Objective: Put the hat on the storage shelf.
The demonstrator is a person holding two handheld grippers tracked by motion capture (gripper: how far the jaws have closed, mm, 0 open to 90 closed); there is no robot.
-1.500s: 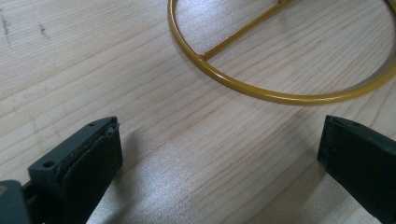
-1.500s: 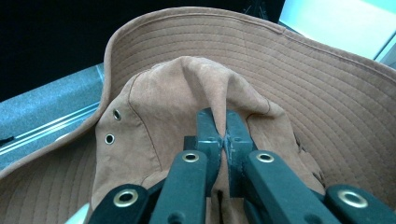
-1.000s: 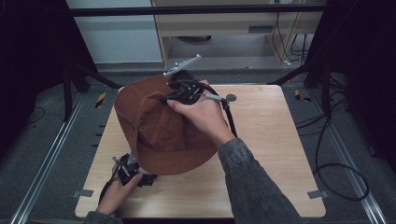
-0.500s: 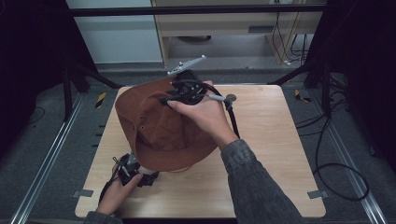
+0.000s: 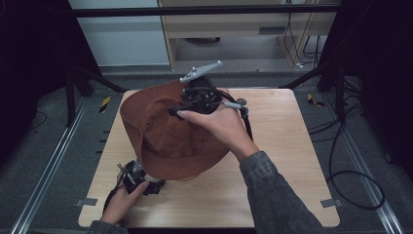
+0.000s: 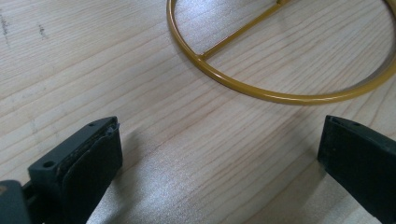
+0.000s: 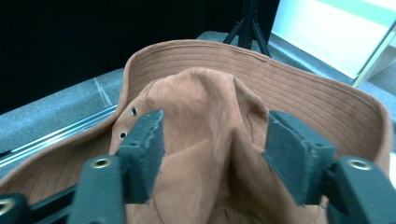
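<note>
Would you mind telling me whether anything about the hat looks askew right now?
Yes: the hat sits lopsided, its crown pinched into a peak between the right gripper's jaws, which have just been opening.

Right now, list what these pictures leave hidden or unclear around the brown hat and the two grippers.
- Stand under the hat: high view, covered by the hat.
- Yellow wire ring: left gripper view, far part cut off by the top and right edges.
- Right gripper: its jaws have just been opening, with the hat's crown between them; whether the pads touch the cloth is unclear.
- Left gripper: high view, jaws hidden under the brim.
</note>
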